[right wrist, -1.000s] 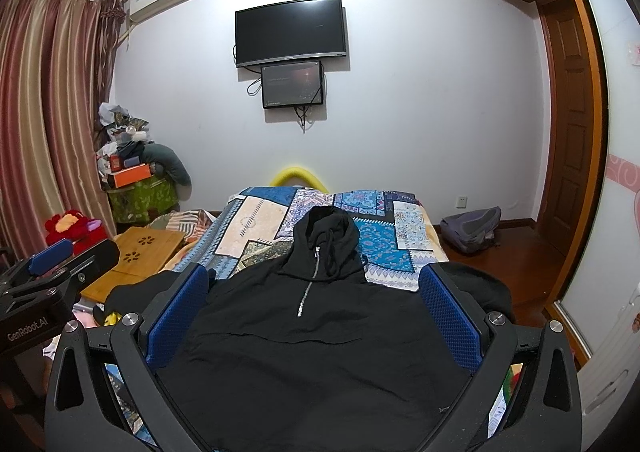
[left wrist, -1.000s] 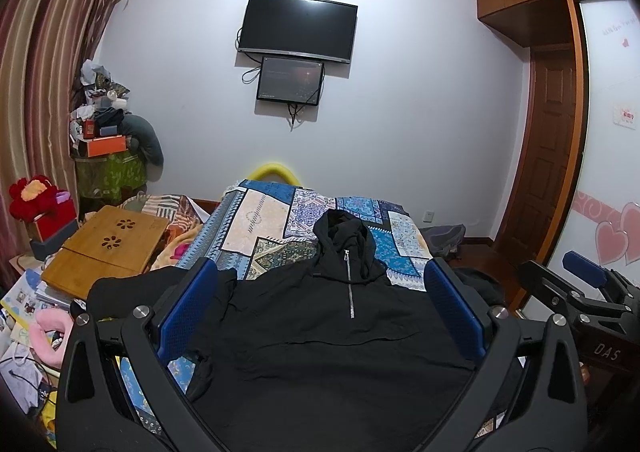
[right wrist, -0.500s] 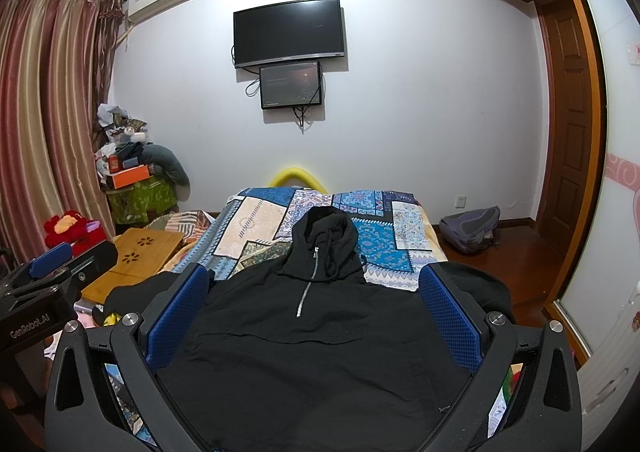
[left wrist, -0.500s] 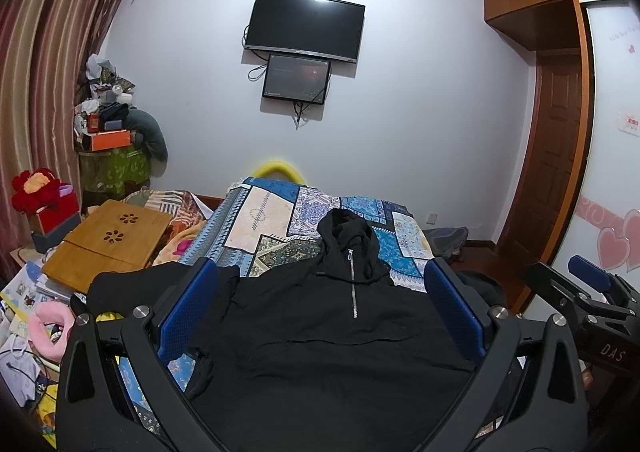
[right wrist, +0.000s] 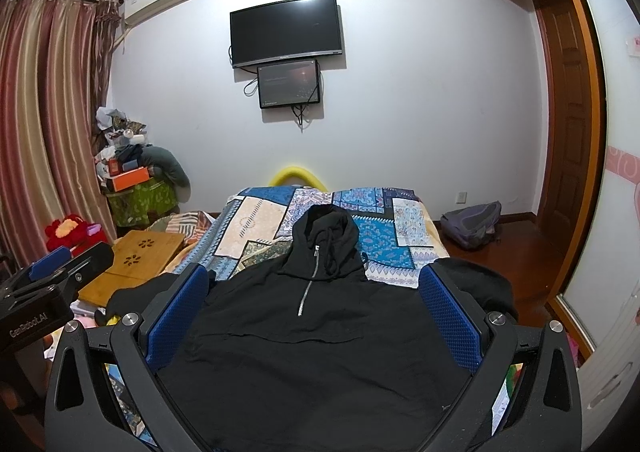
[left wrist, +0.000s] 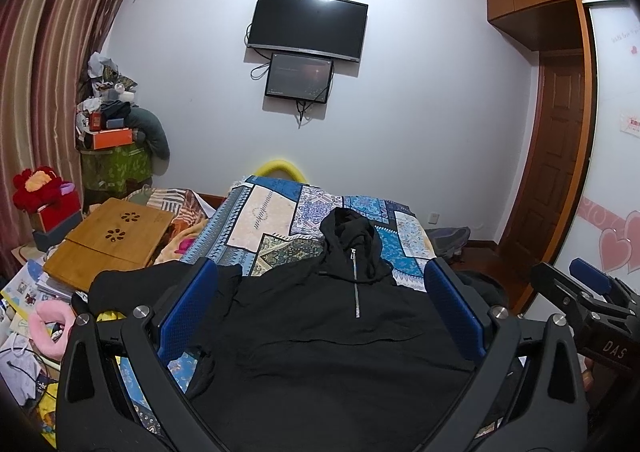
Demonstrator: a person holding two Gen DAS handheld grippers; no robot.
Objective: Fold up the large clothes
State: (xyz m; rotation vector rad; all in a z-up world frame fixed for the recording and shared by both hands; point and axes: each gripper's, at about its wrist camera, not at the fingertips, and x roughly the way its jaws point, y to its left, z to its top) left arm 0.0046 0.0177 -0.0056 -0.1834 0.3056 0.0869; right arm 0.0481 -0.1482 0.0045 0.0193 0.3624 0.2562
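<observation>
A large black hoodie [left wrist: 340,336] with a short silver zipper lies flat, front up, on a bed with a blue patchwork cover [left wrist: 276,220]. Its hood points to the far wall and its sleeves spread to both sides. It also shows in the right wrist view [right wrist: 316,332]. My left gripper [left wrist: 320,300] is open and empty, held above the hoodie's lower part. My right gripper [right wrist: 314,300] is open and empty, also above the lower part. The right gripper shows at the right edge of the left wrist view [left wrist: 588,292], and the left gripper at the left edge of the right wrist view [right wrist: 52,272].
A wooden lap table [left wrist: 112,236] and clutter lie left of the bed. A pile of boxes and clothes [left wrist: 116,140] stands in the far left corner. A grey backpack [right wrist: 474,224] lies on the floor right of the bed, near a wooden door [right wrist: 568,124].
Both grippers stay open and nearly still. The left wrist view has drifted slightly, with the room shifted a little to the right.
</observation>
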